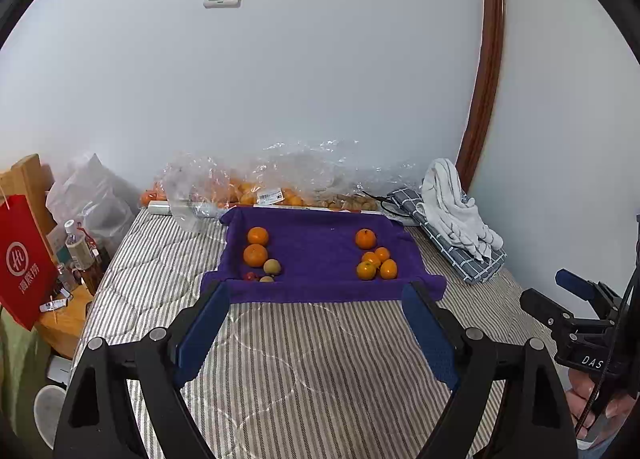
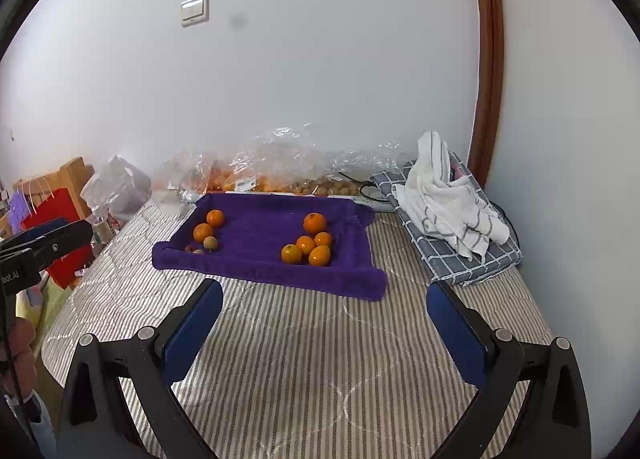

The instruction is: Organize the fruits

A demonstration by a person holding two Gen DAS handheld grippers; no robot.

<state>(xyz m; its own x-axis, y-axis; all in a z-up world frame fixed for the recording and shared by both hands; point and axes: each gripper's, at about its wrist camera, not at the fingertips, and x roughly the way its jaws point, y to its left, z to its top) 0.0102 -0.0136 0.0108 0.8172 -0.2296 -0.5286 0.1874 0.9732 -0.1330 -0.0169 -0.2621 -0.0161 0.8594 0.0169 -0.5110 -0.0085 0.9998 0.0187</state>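
left gripper [image 1: 316,291]: fingers spread, empty
right gripper [image 2: 324,291]: fingers spread, empty
towel [image 2: 260,227]: oranges [image 2: 310,245] right, mixed fruit [image 2: 206,237] left

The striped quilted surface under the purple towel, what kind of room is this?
Probably a bedroom: the striped quilted surface looks like a mattress cover set in a wall corner, a wooden headboard stands at its side, and a cluttered bedside table sits beside it.

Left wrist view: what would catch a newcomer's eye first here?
The purple towel spread on the striped bed, with oranges in two clusters: five at its right, two at its left beside smaller brownish fruits. Nearer, the open left gripper hovers empty short of the towel.
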